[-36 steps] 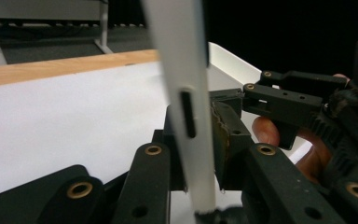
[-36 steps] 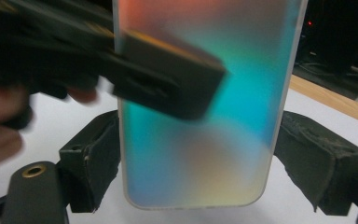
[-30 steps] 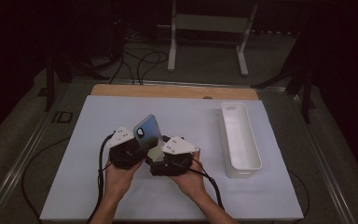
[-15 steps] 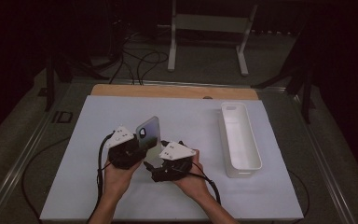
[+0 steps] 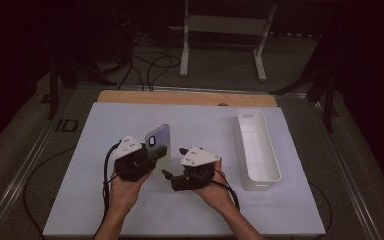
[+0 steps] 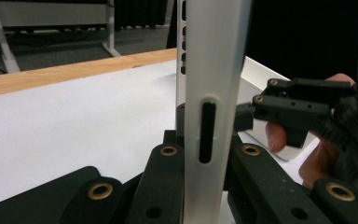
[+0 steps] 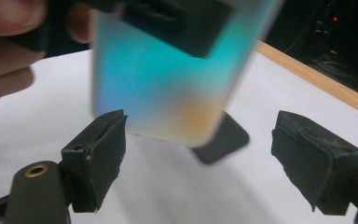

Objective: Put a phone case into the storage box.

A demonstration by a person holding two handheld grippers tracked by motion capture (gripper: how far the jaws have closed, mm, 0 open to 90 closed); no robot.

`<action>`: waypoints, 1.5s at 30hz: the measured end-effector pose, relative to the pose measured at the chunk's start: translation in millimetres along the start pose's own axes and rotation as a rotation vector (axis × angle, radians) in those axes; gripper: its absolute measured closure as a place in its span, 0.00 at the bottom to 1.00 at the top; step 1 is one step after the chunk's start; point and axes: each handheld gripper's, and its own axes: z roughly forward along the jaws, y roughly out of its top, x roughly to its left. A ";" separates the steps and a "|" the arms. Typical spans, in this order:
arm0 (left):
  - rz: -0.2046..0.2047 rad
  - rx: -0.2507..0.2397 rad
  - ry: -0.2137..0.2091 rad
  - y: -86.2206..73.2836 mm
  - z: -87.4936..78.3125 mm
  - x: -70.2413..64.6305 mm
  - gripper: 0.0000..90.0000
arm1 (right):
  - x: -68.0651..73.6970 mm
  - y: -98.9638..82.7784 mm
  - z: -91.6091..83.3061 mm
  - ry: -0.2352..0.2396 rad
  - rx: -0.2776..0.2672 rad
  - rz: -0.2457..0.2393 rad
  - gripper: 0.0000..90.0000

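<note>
A phone [image 5: 158, 142] stands upright above the white mat, with my left gripper [image 5: 155, 152] shut on its lower part. In the left gripper view the phone's pale edge [image 6: 212, 93] with a dark side slot rises between the two black jaws of my left gripper [image 6: 205, 154]. In the right gripper view the phone's face [image 7: 168, 84] glows blue, teal and orange, blurred. My right gripper [image 5: 174, 162] sits just right of the phone, open, jaws pointing toward it. The right gripper [image 7: 203, 149] has nothing between its pads, and the phone hangs a little beyond them.
A long white bin [image 5: 262, 184] lies on the right of the white mat [image 5: 80, 200]. A wooden strip [image 5: 180, 97] runs along the table's far edge. A white metal stand [image 5: 220, 30] and cables sit on the floor behind.
My right gripper has drawn slightly back and to the right, away from the phone. The left gripper and the phone have stayed put.
</note>
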 end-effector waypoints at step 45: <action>0.026 0.002 0.070 -11.3 10.6 -7.4 0.95 | -10.8 68.2 -6.1 0.056 -0.084 0.169 0.10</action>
